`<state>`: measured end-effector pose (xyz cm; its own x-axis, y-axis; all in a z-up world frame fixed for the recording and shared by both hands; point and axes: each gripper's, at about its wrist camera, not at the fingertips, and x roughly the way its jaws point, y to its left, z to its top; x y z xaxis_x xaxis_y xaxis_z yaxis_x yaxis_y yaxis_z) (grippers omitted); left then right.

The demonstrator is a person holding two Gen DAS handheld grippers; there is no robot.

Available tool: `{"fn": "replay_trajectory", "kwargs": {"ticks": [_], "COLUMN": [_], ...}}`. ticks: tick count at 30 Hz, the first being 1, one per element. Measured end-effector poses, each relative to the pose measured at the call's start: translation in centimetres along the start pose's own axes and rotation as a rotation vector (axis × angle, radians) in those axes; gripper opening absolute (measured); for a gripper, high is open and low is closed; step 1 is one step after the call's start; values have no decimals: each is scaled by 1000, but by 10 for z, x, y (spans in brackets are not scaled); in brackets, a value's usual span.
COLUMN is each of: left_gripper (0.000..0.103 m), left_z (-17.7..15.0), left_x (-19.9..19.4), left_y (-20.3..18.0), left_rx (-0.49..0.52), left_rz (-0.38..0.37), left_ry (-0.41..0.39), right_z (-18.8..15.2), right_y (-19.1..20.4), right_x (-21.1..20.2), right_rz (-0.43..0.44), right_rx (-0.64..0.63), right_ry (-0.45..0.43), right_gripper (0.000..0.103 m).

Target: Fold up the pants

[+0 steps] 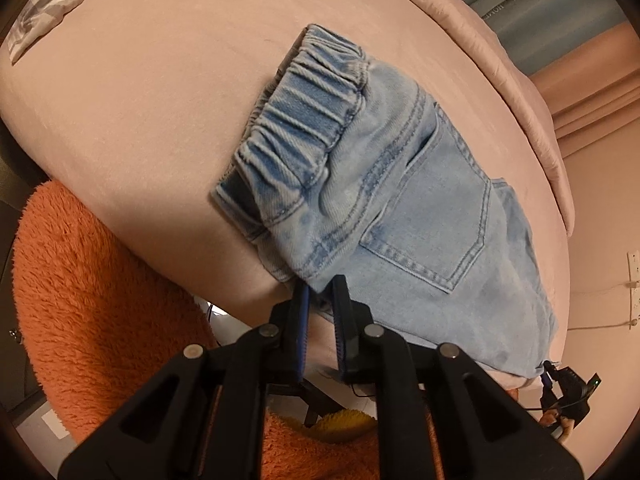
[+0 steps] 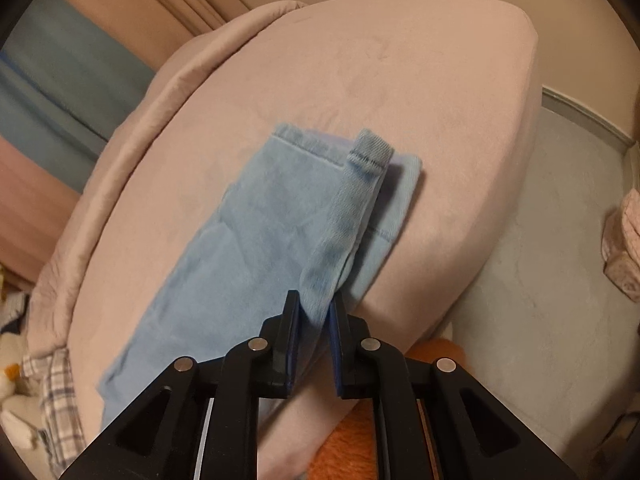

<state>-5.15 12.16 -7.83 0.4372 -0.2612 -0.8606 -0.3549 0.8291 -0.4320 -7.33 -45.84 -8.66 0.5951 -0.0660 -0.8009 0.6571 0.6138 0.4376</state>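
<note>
Bed (image 1: 152,92): pink cover, broad and bare around the garment; landmark for all below
Orange fleece (image 1: 100,300): off the bed's near edge, below it in the left wrist view
Jeans (image 1: 400,184): light blue denim, lying folded on the bed near its near edge; elastic waistband (image 1: 304,120) bunched toward the bed's middle; back pocket (image 1: 440,216) facing up
Left gripper (image 1: 322,292): at the bed's near edge; jaws nearly together, pinching the jeans' lower fold
Leg end (image 2: 320,184): hems (image 2: 312,146) toward the bed's far side; one narrow strip of denim lifted off the bed
Right gripper (image 2: 316,306): above the bed's near edge; jaws narrow, clenched on that lifted strip
Grey floor (image 2: 540,260): right of the bed
</note>
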Motion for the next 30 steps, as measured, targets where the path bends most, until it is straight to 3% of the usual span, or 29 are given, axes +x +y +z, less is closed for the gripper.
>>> {"fn": "replay_trajectory", "kwargs": {"ticks": [2,5,9,12,18,21,24,28,30], "left_gripper": [14,29,49,52,53,61,74,76,83], "left_z": [1,5,7,6,5,6,4,3,5], "left_x": [-4,-15,-25,-24,-27,-35,-44,-56,-58], "left_y": [-2,-11,-22,-25,-28,-37,-44,-61,-71], "left_rx": [12,52,78,67,71,81,109,169,197], "left_rz": [5,-1,-42,-44,-9,-19,-4,-2,-31], "left_ry": [4,-37,-38,-38,-23,-33,-59,-102,-121], "right_z": [4,14,32,34,45,44,36,36,40], "right_y": [-1,-7,-15,-11,6,0,-20,-27,-23], "right_x": [-6,-15,-5,0,-31,-20,6,9,1], "right_rz": [-53,-93,-111,-105,28,-43,-92,-118,-143], "right_rx": [-10,-12,-11,-39,-119,-127,-79,-63,-80], "right_ry": [-40,-89,-88,-92,-197,-173,-77,-60,-76], "right_gripper": [18,19,19,9,8,7,7,8,19]}}
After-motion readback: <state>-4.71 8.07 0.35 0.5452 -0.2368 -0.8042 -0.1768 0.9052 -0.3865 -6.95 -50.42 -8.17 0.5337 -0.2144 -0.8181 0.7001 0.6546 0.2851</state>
